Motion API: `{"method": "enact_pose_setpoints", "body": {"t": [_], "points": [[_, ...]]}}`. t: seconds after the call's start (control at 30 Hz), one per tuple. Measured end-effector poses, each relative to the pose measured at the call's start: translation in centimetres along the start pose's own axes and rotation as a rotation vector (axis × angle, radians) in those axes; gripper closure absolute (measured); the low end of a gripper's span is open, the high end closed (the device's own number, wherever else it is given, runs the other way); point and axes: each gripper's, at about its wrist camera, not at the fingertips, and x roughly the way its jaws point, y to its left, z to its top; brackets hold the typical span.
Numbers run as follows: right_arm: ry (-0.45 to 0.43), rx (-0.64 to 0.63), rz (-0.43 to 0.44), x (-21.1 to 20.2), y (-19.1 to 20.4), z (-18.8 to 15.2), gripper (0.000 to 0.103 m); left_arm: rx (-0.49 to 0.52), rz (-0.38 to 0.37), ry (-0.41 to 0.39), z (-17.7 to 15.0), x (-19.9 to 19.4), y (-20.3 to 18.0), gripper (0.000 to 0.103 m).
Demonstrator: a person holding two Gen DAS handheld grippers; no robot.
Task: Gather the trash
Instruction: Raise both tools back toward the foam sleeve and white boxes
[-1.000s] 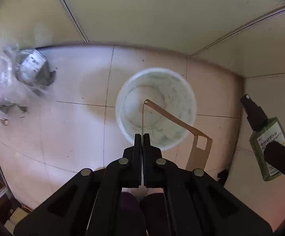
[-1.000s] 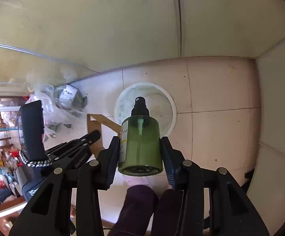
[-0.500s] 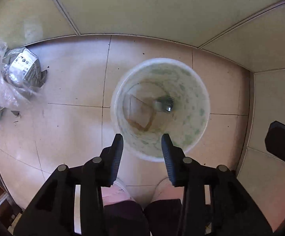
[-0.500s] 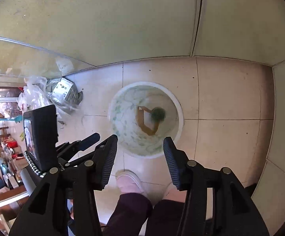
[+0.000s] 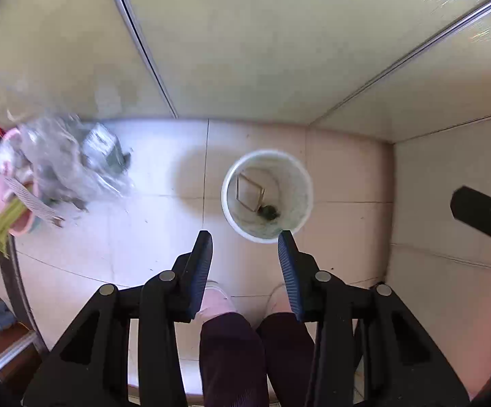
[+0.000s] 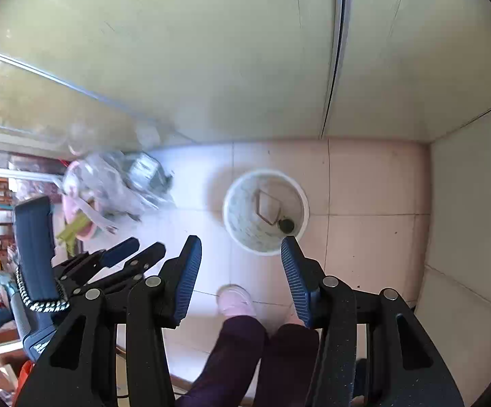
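A white round trash bin stands on the tiled floor near the wall corner; it also shows in the right wrist view. Inside it lie a brown cardboard piece and a dark green spray bottle; the right wrist view shows the cardboard and the bottle too. My left gripper is open and empty, high above the bin. My right gripper is open and empty, also high above the bin.
A clear plastic bag of rubbish and a pink basin lie on the floor to the left. The person's legs and pink slippers stand below the grippers. Walls close in behind and to the right of the bin.
Both grippers opened: the cardboard and the spray bottle dropped into the bin. Both grippers have since risen, so the bin looks smaller.
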Motion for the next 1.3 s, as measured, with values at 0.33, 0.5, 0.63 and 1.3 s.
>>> {"method": "enact_pose_setpoints", "body": {"t": [0.33, 0.5, 0.63, 1.3], "points": [[-0.234, 0.034, 0.024, -18.1, 5.3, 0.2, 0.058, 0.044, -0.027, -0.207, 1.2, -21.1, -1.4, 0.064], [-0.354, 0.043, 0.025, -25.6, 7.2, -0.5, 0.057, 0.081, -0.045, -0.306, 1.7, -29.5, -1.6, 0.064], [-0.445, 0.034, -0.020, -29.1, 9.6, -0.7, 0.055, 0.114, -0.072, -0.392, 2.2, -34.7, -2.0, 0.061], [-0.653, 0.040, -0.003, -37.6, 8.0, 5.2, 0.051, 0.245, -0.055, -0.570, 10.2, -43.7, -8.6, 0.056]]}}
